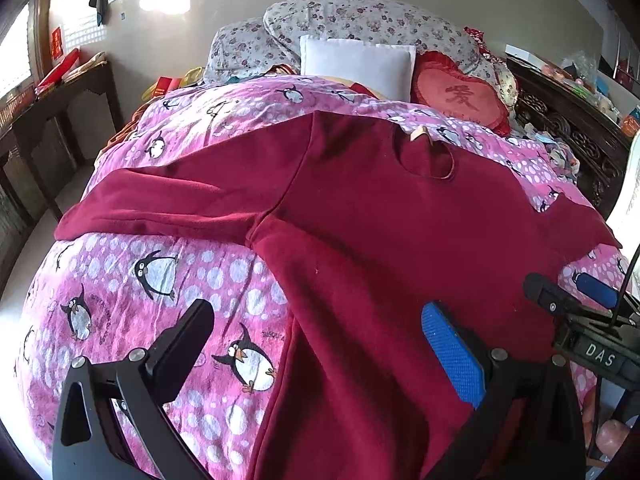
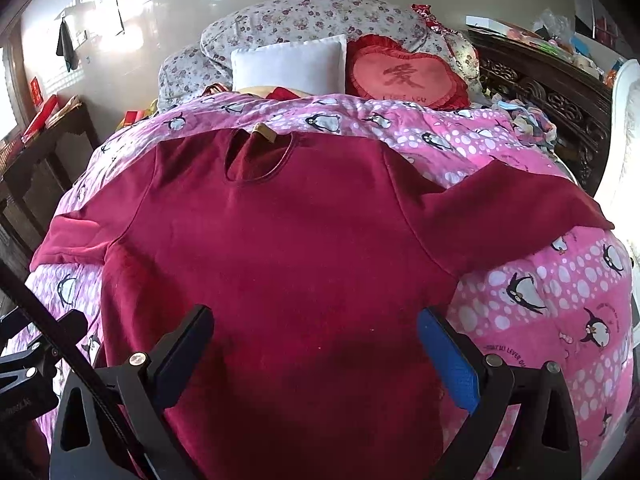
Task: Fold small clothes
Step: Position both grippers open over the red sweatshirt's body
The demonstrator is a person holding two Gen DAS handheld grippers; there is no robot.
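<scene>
- A dark wooden side table [image 1: 60,92] stood against the wall off the bed's left edge, with red boxes lying on its top.
- The bed carried a pink penguin-print quilt [image 1: 160,280] that covered it from the near edge up to the pillows.
- The left tool [image 1: 320,332] hovered over the near edge of the bed with its jaws spread wide and nothing between them; its black finger hung above the quilt and its blue-padded finger above the shirt's lower left side.
- A dark red long-sleeved shirt [image 2: 280,240] lay flat and face up on the quilt, its hem toward the near edge, its neckline toward the head of the bed, and a tan label showing at the collar.
- The shirt's left sleeve stretched out toward the bed's left edge, and its right sleeve toward the right edge.
- The right tool [image 2: 316,332] was also wide open and empty, poised over the lower middle of the shirt, both fingers above the red cloth.
- At the head of the bed, a white pillow [image 2: 288,64] leaned on a floral bolster [image 2: 312,16], with a red heart-shaped cushion [image 2: 404,76] just beside it to the right.
- A carved dark headboard [image 2: 540,92] ran along the bed's right edge.
</scene>
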